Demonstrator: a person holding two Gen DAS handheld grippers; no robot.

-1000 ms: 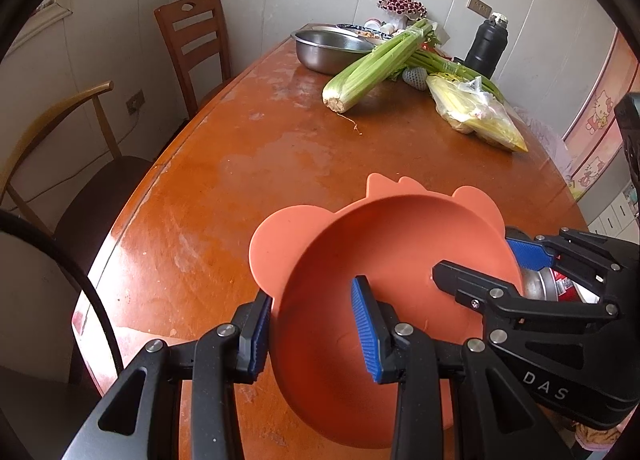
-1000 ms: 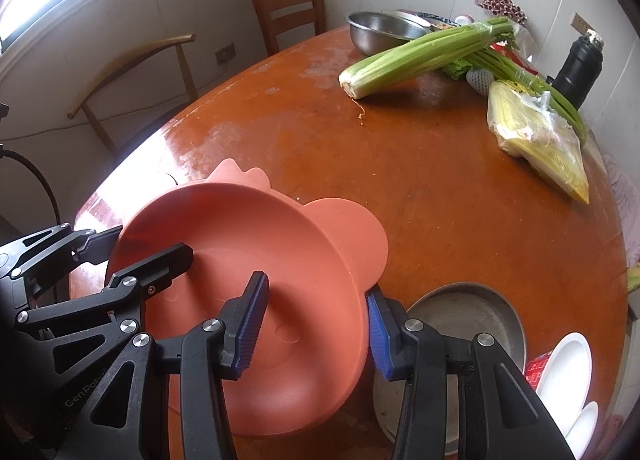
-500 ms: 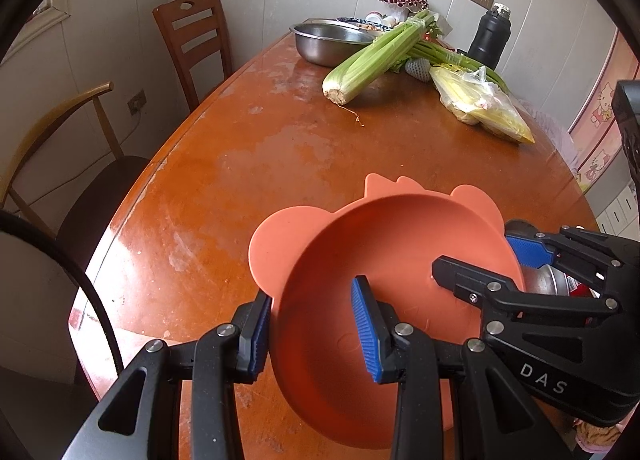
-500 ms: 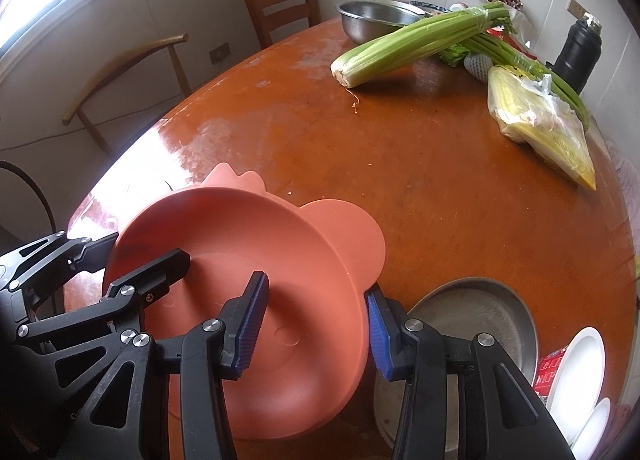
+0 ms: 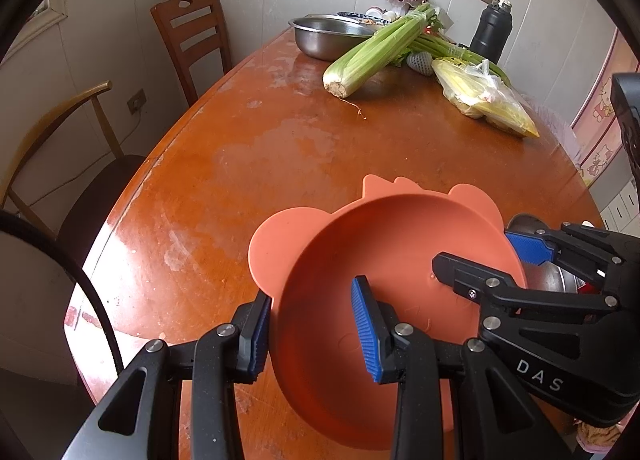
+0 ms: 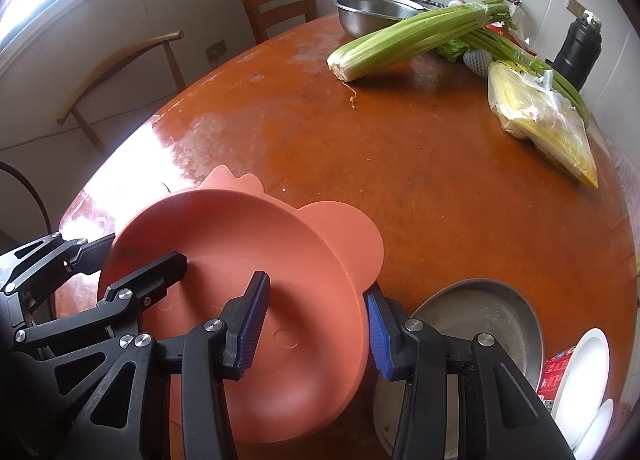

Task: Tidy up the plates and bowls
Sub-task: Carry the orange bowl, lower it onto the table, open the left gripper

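Observation:
An orange bowl with ear-shaped tabs hangs tilted over the near end of the wooden table. My left gripper is shut on its left wall, one blue pad outside and one inside. From the other side my right gripper is shut on the right wall in the same way. Each gripper shows in the other's view: the right gripper and the left gripper. The bowl is empty.
A steel plate lies just right of the bowl, with white dishes beyond it at the table edge. Farther back are celery, a steel basin, a bag of yellow food and a black flask. Two chairs stand left.
Both grippers keep the same hold on the orange bowl. Only the view has shifted slightly; nothing on the table has moved.

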